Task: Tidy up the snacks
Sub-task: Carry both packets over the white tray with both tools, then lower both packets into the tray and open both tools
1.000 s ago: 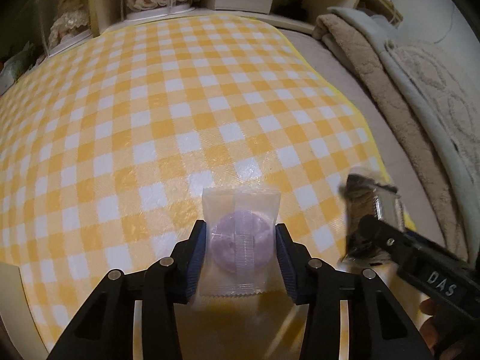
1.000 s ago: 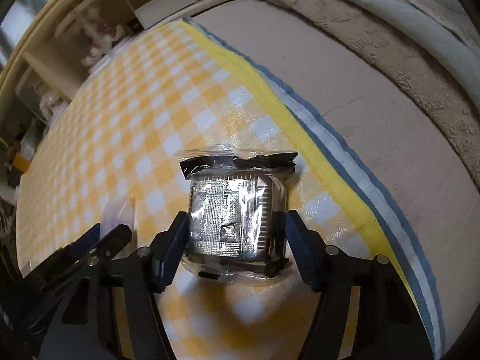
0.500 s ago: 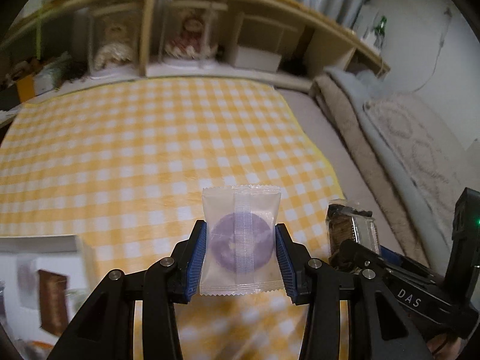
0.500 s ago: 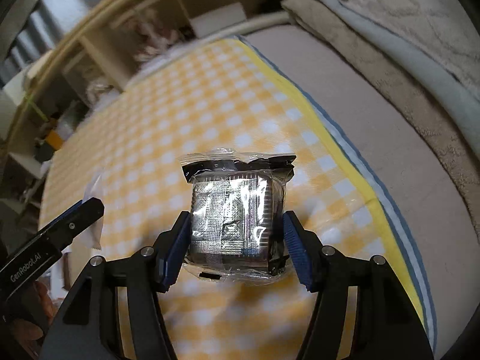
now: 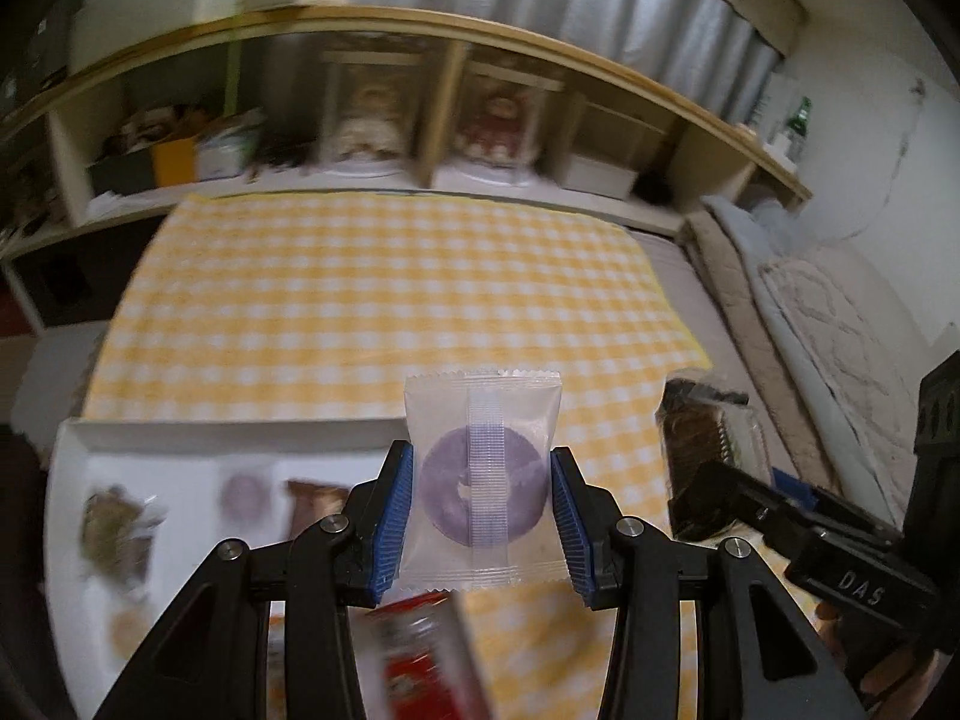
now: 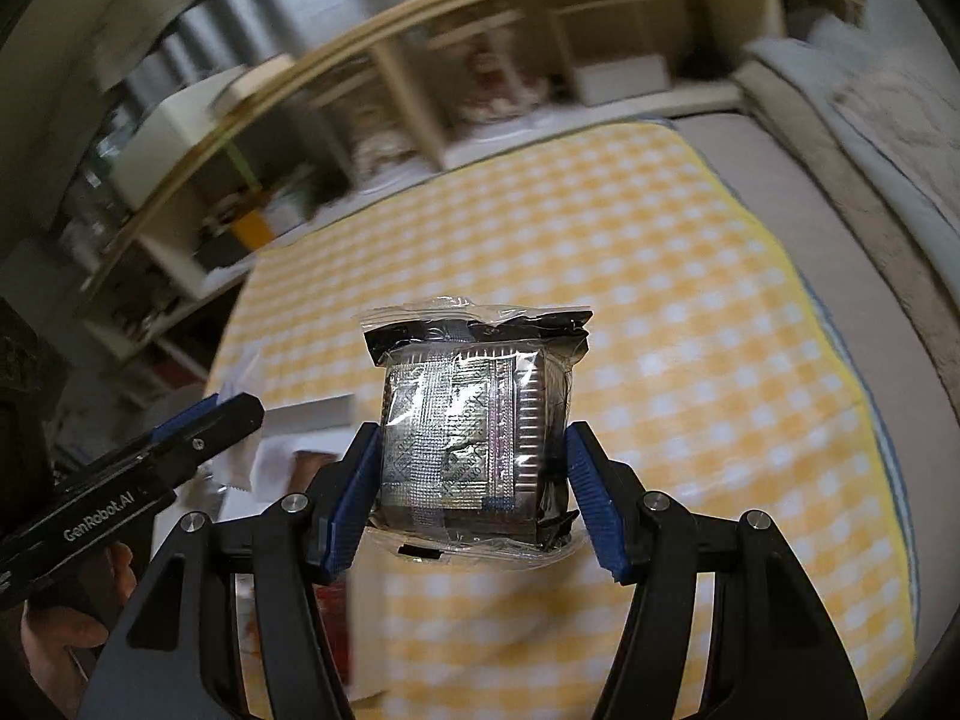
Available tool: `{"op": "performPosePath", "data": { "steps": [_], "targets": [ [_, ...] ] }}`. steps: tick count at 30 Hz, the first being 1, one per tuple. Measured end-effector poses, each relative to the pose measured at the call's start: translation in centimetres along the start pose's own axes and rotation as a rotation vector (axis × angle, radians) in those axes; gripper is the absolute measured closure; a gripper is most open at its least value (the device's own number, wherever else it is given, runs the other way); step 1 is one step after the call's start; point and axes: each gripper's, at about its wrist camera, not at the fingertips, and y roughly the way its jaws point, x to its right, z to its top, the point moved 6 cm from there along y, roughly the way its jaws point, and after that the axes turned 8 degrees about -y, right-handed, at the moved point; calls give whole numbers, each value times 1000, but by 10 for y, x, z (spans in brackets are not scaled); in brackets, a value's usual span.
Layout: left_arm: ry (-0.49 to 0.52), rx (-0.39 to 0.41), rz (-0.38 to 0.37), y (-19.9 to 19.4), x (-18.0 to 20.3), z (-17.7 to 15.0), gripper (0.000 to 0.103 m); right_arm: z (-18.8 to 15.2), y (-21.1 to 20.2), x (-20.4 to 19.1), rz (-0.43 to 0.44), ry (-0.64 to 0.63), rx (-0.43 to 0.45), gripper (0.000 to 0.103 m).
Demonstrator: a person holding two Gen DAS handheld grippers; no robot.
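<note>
Above the yellow-and-white checked cloth [image 5: 384, 276], both grippers held in the air, each carrying one snack.

Left gripper [image 5: 482, 516]: blue pads clamped on the two side edges of a frosted white packet [image 5: 483, 483] with a round purple biscuit showing through and a ribbed seam down its middle. Packet upright, top serrated edge above the pads, clear of the cloth.

Right gripper [image 6: 474, 498]: pads pressed on the sides of a clear-wrapped dark square snack [image 6: 471, 426], silver foil facing the camera, black crimped top edge. Also lifted off the cloth. In the left wrist view this snack [image 5: 705, 432] sits to the right of the white packet, near the cloth's right edge, with the right gripper's black body beneath it.

White tray [image 5: 228, 429] lies on the near-left part of the cloth, below and left of the white packet. Blurred contents: a brownish packet, a small purple round one, a brown one. Contents too smeared to name further. A red-and-white wrapper [image 5: 420, 654], blurred, shows at the near edge of the cloth under the left gripper.

Beyond the far edge of the cloth: wooden shelf unit [image 5: 444, 114] with cubbies. Right of the cloth: bare mattress strip and folded blankets [image 5: 828, 324].

A hand [image 6: 60, 648] grips the left tool's handle, lower left of the right wrist view.
</note>
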Motion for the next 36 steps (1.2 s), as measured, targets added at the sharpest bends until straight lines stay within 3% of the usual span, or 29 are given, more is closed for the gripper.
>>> {"op": "performPosePath", "data": {
  "steps": [7,12,16,24,27,29,30,32,36],
  "targets": [
    [-79,-11,51,-45,-65,-17,59,-3,20,-74,74,-81,-34,40],
    [-126,-28,75,-54,-103,-31,59,-10,48,-114,111,-131,-79,40],
    [-162,-48,88,-54,-132,-39,59,-21,78,-144,143,-156,-133,40],
    [-173,-81,115,-34,-154,-38,56,-27,122,-174,154,-183,-200,40],
    [-186,-79,113,-32,-160,-36,48,-26,136,-180,150,-191,-210,39],
    [-191,-81,111,-28,-163,-35,34,-24,143,-183,149,-193,-209,37],
    [-192,-84,108,-27,-164,-37,33,-22,145,-184,149,-194,-203,36],
    [-183,-98,113,-23,-164,-37,29,-21,145,-183,135,-198,-199,21],
    [-178,-110,131,-16,-162,-33,17,-23,141,-180,125,-201,-193,21]
  ]
}}
